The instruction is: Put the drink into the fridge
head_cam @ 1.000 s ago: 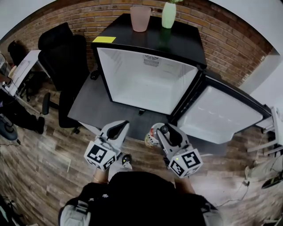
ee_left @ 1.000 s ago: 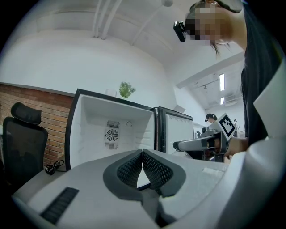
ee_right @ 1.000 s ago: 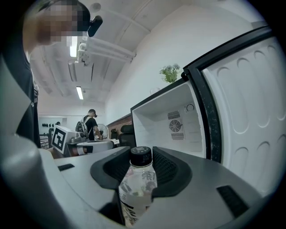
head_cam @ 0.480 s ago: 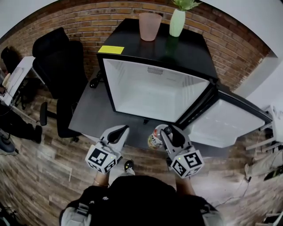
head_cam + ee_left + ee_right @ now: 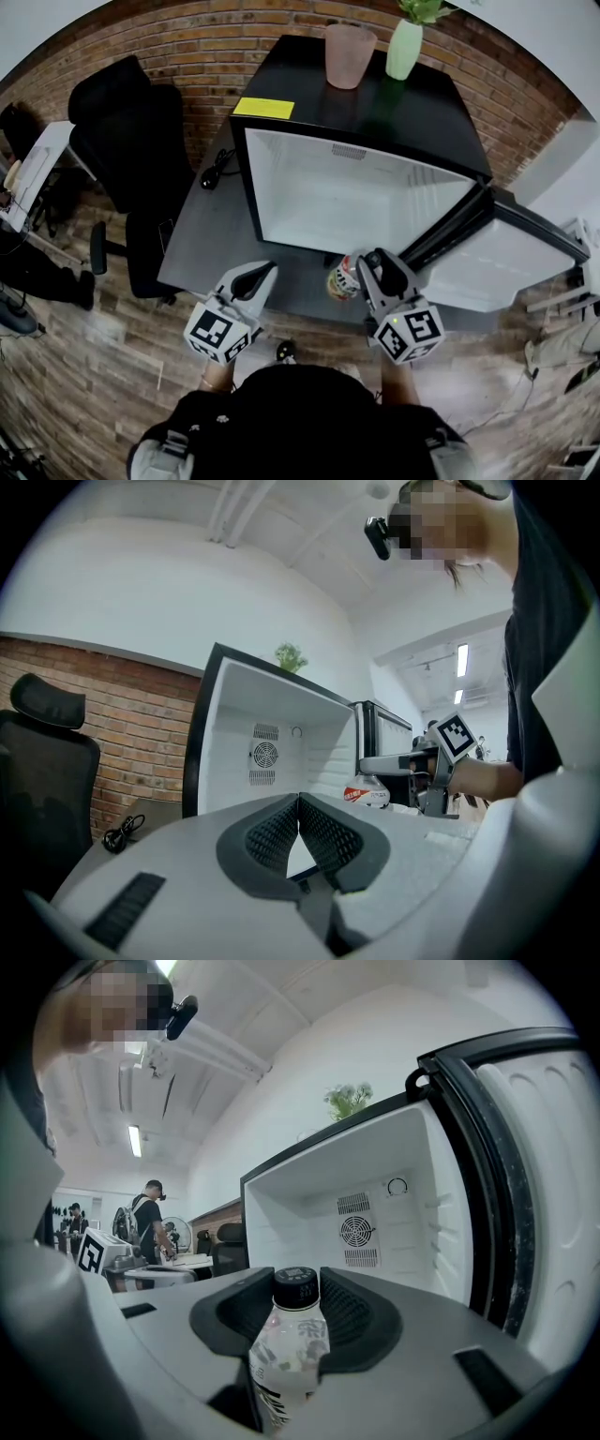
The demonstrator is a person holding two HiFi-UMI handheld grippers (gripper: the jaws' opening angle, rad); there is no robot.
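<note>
The drink is a pale bottle with a black cap, and my right gripper is shut on it; the bottle also shows in the head view, held by the right gripper just in front of the fridge. The small black fridge stands open with a bare white inside and a fan grille at the back. Its door swings out to the right. My left gripper hangs to the left of the drink, shut with nothing in it. From the left gripper view the bottle shows to the right.
On the fridge top stand a pink cup and a pale green vase, with a yellow note near the front edge. A black office chair stands left of the fridge. A cable lies by the brick wall. A person stands far off.
Both grippers and the drink have moved closer to the open fridge, and the view has shifted so the fridge sits further right. The grips look unchanged.
</note>
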